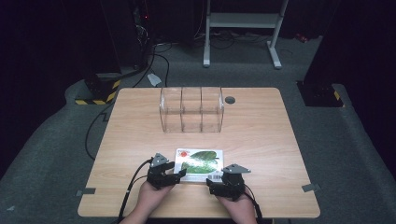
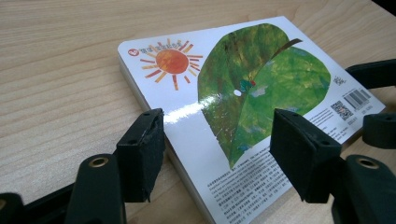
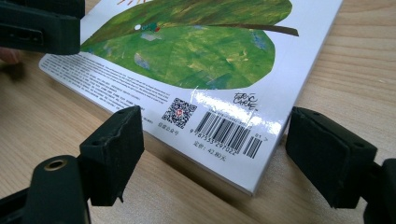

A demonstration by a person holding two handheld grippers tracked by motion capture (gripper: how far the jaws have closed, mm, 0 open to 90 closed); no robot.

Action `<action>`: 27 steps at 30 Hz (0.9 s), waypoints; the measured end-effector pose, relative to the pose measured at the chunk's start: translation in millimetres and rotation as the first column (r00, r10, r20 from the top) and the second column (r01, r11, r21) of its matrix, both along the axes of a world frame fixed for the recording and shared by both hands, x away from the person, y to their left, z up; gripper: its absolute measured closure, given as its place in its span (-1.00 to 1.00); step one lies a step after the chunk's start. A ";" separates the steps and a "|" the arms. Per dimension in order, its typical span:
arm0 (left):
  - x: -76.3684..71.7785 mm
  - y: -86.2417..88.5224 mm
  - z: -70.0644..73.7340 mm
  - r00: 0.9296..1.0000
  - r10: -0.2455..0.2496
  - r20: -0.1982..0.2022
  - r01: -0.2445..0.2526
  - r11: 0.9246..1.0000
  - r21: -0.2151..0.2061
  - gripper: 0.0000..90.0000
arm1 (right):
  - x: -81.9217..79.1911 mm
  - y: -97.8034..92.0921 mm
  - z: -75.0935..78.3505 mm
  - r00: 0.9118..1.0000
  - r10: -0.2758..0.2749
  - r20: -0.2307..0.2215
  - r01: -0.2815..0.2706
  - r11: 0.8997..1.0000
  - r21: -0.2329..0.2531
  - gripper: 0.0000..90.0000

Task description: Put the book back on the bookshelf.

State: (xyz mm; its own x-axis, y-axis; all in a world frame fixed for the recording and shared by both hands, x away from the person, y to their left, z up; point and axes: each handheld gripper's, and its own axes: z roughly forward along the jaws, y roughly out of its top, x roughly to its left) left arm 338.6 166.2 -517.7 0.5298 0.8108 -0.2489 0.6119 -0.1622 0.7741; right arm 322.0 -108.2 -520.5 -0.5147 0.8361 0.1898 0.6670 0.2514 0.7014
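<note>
A board book (image 1: 200,161) with a green leaf and an orange sun on its back cover lies flat near the near edge of the wooden table (image 1: 261,140), and farther back stands a clear organizer (image 1: 191,109) with 3 upright compartments. The left gripper (image 1: 173,176) sits at the book's near-left corner and the right gripper (image 1: 214,185) at its near-right corner, by the barcode. In the left gripper view the 2 jaws stand wide apart over the cover, 1 pad (image 2: 140,151) beside the book's edge, holding nothing. In the right gripper view the jaws are likewise spread wide, flanking the barcode corner without closing on it. This looks like the approach before a 2-handed pickup. The next move probably calls for sliding a jaw under the low edge and pinching evenly, then lifting the book toward the organizer.
</note>
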 end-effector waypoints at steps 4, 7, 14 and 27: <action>-2.4 2.2 3.4 1.000 -0.007 0.009 0.007 1.000 -0.011 -0.17 | 1.2 -0.3 -0.4 1.000 0.015 0.008 -0.015 1.000 -0.006 -0.59; -3.9 2.6 5.5 1.000 -0.009 0.021 0.010 1.000 -0.011 -0.17 | 1.4 -0.1 -0.6 1.000 0.024 0.013 -0.023 1.000 -0.013 -0.61; -7.7 3.6 13.7 0.998 -0.012 0.069 0.012 1.000 -0.014 -0.17 | -0.4 2.4 -0.4 0.999 0.032 0.007 -0.031 0.999 -0.021 -0.65; -16.9 3.6 29.7 0.987 -0.030 0.158 0.034 0.999 -0.021 -0.15 | -2.4 4.9 -0.5 0.999 0.045 0.024 -0.045 0.999 -0.032 -0.69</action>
